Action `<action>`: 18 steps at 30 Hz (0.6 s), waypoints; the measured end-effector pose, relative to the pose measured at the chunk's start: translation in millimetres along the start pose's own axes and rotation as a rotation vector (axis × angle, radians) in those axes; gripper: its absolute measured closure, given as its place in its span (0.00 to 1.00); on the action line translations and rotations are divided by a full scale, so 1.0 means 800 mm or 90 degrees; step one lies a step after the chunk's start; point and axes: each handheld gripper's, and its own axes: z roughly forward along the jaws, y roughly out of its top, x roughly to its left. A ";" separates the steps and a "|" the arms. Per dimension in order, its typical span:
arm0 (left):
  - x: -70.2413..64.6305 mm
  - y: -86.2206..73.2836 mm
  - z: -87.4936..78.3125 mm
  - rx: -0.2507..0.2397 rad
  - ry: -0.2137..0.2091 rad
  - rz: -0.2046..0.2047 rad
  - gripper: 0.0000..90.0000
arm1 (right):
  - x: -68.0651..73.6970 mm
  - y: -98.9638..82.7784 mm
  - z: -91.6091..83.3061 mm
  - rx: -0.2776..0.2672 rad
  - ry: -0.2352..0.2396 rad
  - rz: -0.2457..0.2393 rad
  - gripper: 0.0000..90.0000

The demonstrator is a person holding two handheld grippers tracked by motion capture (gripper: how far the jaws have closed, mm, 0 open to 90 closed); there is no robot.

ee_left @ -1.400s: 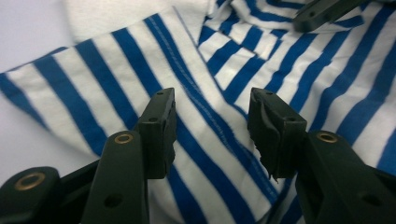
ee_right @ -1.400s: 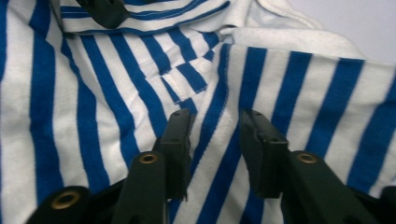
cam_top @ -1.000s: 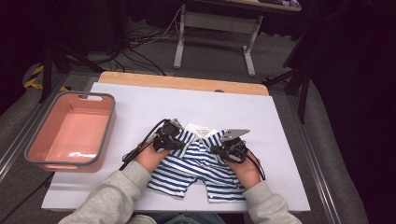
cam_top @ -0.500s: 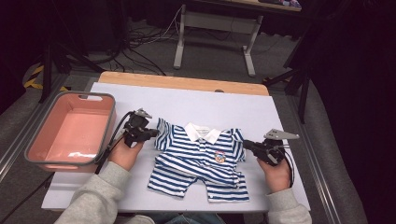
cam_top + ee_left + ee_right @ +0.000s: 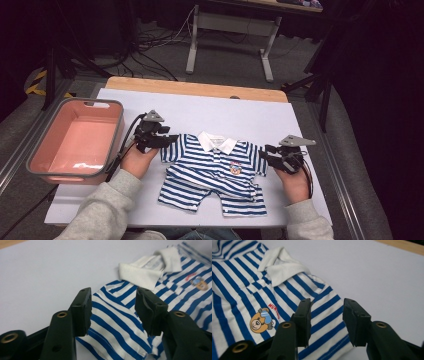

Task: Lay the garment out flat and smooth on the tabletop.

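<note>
A small blue-and-white striped shirt (image 5: 215, 170) with a white collar (image 5: 147, 270) lies spread flat on the white table cover (image 5: 225, 107). My left gripper (image 5: 170, 140) sits at the shirt's left sleeve (image 5: 117, 322). Its jaws have just been opening, and the sleeve lies loose between them with the pads off it (image 5: 112, 307). My right gripper (image 5: 265, 153) is at the right sleeve (image 5: 327, 312). Its jaws have also just been opening, and they stand apart over the sleeve's edge (image 5: 325, 315). A bear badge (image 5: 260, 320) marks the chest.
A pink tub with a grey rim (image 5: 35, 167) stands at the table's left edge, close behind my left hand. The wooden back edge of the table (image 5: 195, 89) runs beyond the cover. Bare white cover lies beyond the shirt.
Both grippers moved apart from the shirt's middle, drawing the sleeves outward until the shirt lay spread. Since half a second ago the hands have stayed put and both pairs of jaws have opened.
</note>
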 end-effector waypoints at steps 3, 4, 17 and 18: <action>0.001 0.004 0.014 0.015 -0.014 0.011 0.50 | 0.001 0.003 0.017 0.016 0.008 -0.009 0.60; 0.001 0.005 0.021 0.017 -0.019 0.024 0.50 | 0.000 0.006 0.031 0.023 0.015 -0.014 0.58; 0.010 0.006 0.077 0.098 0.037 0.046 0.60 | -0.013 0.013 0.085 0.070 0.021 -0.008 0.57; 0.010 0.006 0.077 0.099 0.034 0.046 0.67 | -0.014 0.012 0.087 0.073 0.025 -0.004 0.63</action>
